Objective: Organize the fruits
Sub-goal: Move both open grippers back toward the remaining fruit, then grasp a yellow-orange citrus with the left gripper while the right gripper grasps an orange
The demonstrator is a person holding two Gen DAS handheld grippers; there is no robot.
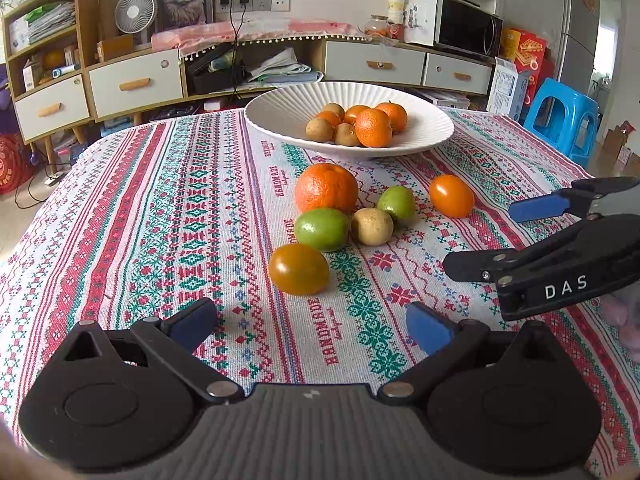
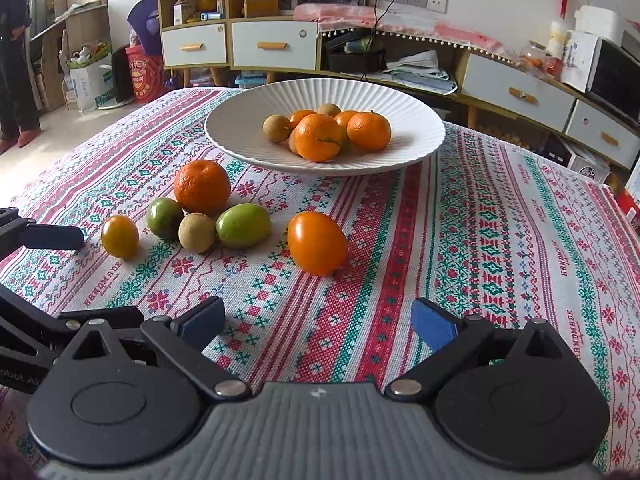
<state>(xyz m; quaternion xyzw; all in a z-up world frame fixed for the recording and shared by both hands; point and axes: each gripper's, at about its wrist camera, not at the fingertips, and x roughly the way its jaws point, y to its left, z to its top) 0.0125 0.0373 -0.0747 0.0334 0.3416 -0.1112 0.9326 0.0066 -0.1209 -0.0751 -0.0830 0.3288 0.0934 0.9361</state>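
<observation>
A white ribbed bowl (image 1: 424, 136) (image 2: 240, 136) at the table's far side holds several mandarins and small brown fruits. In front of it lie loose fruits: a large mandarin (image 1: 326, 188) (image 2: 202, 187), two green fruits (image 1: 321, 229) (image 1: 396, 203) (image 2: 243, 225) (image 2: 164, 218), a brown round fruit (image 1: 372, 226) (image 2: 197, 232) and two orange tomatoes (image 1: 299, 269) (image 1: 451, 195) (image 2: 119, 237) (image 2: 317, 242). My left gripper (image 1: 312, 326) is open and empty just short of the nearer tomato. My right gripper (image 2: 318, 324) (image 1: 480, 236) is open and empty in front of the other tomato.
A patterned red, green and white tablecloth (image 1: 180, 216) (image 2: 500, 220) covers the table. Behind stand a low cabinet with drawers (image 1: 136, 84) (image 2: 276, 46), a microwave (image 1: 466, 26) and a blue stool (image 1: 560, 118). A person's legs (image 2: 16, 80) stand at the far left.
</observation>
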